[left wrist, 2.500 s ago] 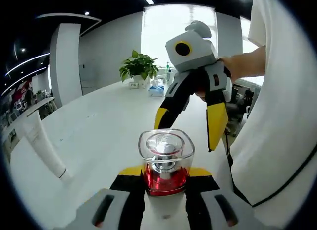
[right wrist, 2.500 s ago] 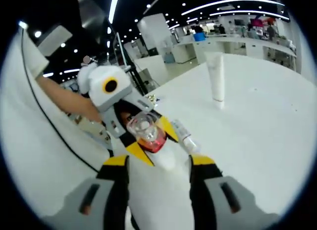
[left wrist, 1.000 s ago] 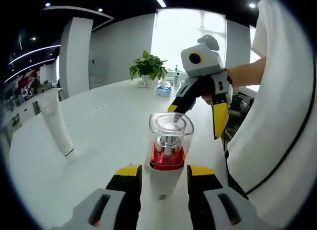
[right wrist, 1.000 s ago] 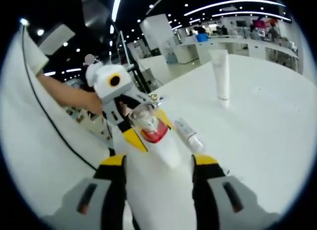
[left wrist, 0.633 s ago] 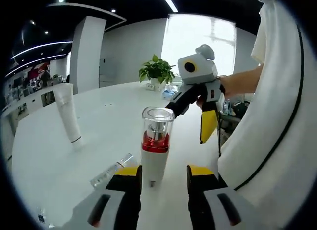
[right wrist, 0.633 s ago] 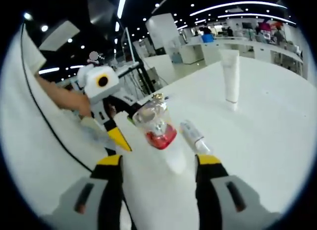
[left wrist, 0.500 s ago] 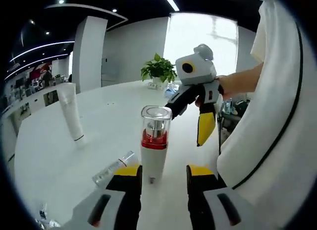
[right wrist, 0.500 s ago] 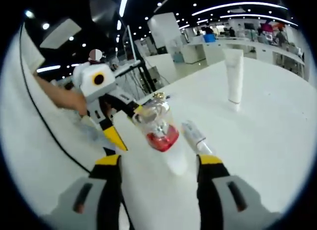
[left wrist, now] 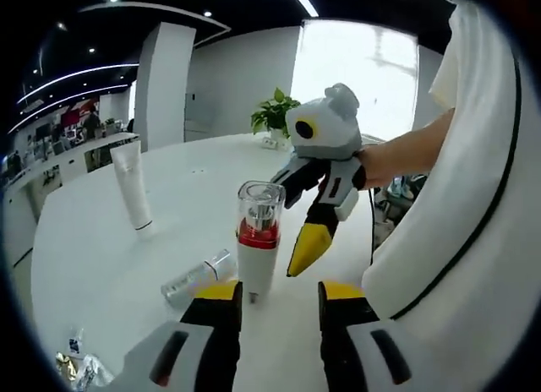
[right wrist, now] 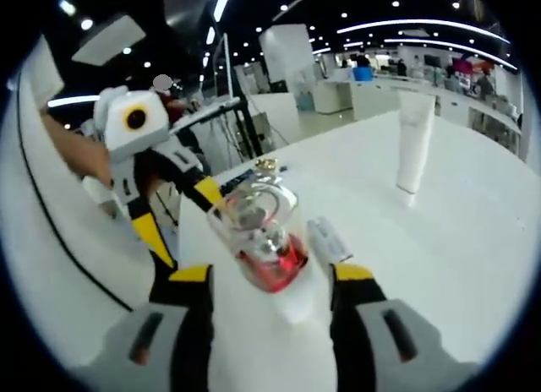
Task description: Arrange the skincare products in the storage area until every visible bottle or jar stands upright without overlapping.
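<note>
Bottle point(left wrist: 258, 240) with the red middle stands on the desk point(left wrist: 101, 265) mid-frame between my left hand-held gripper's point(left wrist: 279, 292) wide jaws, so next I think I stand up the small tube point(left wrist: 196, 275) lying beside it.

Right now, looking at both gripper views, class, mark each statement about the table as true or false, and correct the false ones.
1. The pump bottle with the red band stands upright on the white table. True.
2. The left tongs are clamped on that bottle. False: their jaws are open, with the bottle standing just beyond their tips.
3. The white tube stands on its cap, apart from the bottle. True.
4. The small clear tube stands upright. False: it lies flat beside the bottle's base.
5. The right tongs carry a jar. False: they hang beside the bottle with nothing between their jaws.
</note>
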